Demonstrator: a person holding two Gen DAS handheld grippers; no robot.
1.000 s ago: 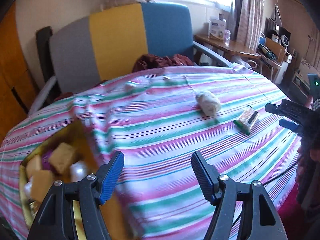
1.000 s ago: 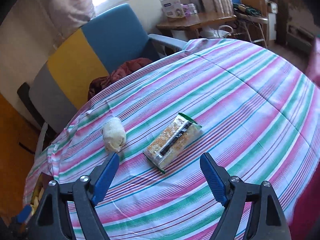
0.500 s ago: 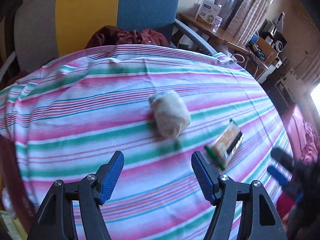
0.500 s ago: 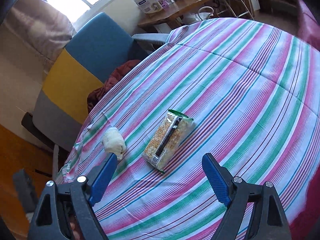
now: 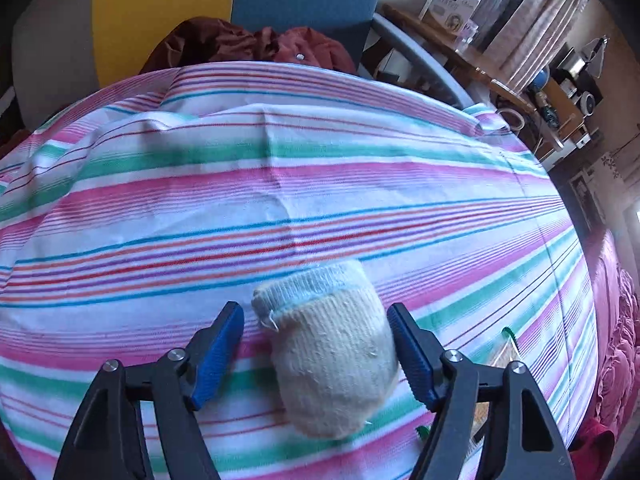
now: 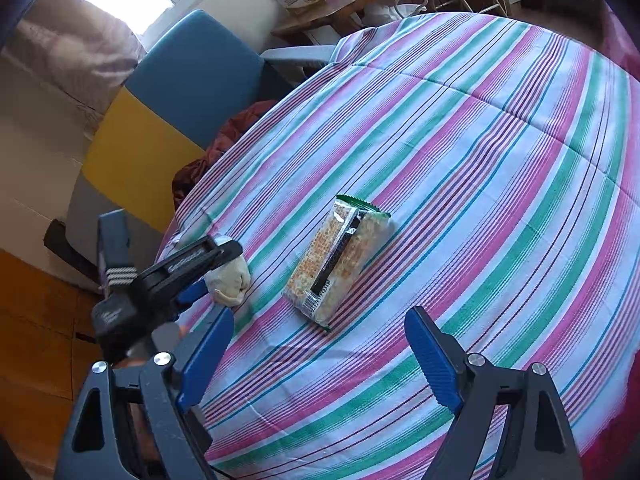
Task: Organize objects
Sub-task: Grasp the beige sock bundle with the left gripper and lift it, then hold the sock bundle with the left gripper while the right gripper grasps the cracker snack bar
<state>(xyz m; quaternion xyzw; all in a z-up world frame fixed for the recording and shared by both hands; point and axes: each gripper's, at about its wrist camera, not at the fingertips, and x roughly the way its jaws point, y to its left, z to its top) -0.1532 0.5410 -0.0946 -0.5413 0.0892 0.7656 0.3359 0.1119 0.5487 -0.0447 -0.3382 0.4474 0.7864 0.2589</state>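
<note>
My left tongs [image 5: 316, 344] straddle the rolled sock [image 5: 332, 356], and their jaws are opening a touch wider at this moment; the sock sits between the blue pads, with the left pad clear of the knit and the other at the sock's edge, where I cannot tell if it touches. Nothing is gripped. My right tongs [image 6: 316, 356] hang wide open and empty above the striped cloth, just short of the snack packet [image 6: 338, 258].

I take the sock as my landmark. It lies on the striped desk [image 5: 280, 184], toward the edge nearest the armchair [image 6: 160, 120]; the packet lies just beside it, further in toward the middle of the desk. The left tongs show in the right view too, reaching over the sock from the desk's edge.

To do this pick well, I judge I should bring the left tongs further down so the pads bracket the sock's thickest part, centre it between them, then close slowly. The roll is soft and will squash, so I want a deep bite, not a pinch on the cuff, which might unroll it. I should also keep the pads from catching the cloth underneath and dragging it.

Counted, biggest first: one desk, one armchair with a dark red garment [image 5: 256, 44] on its seat, two tongs, one packet, one sock.
</note>
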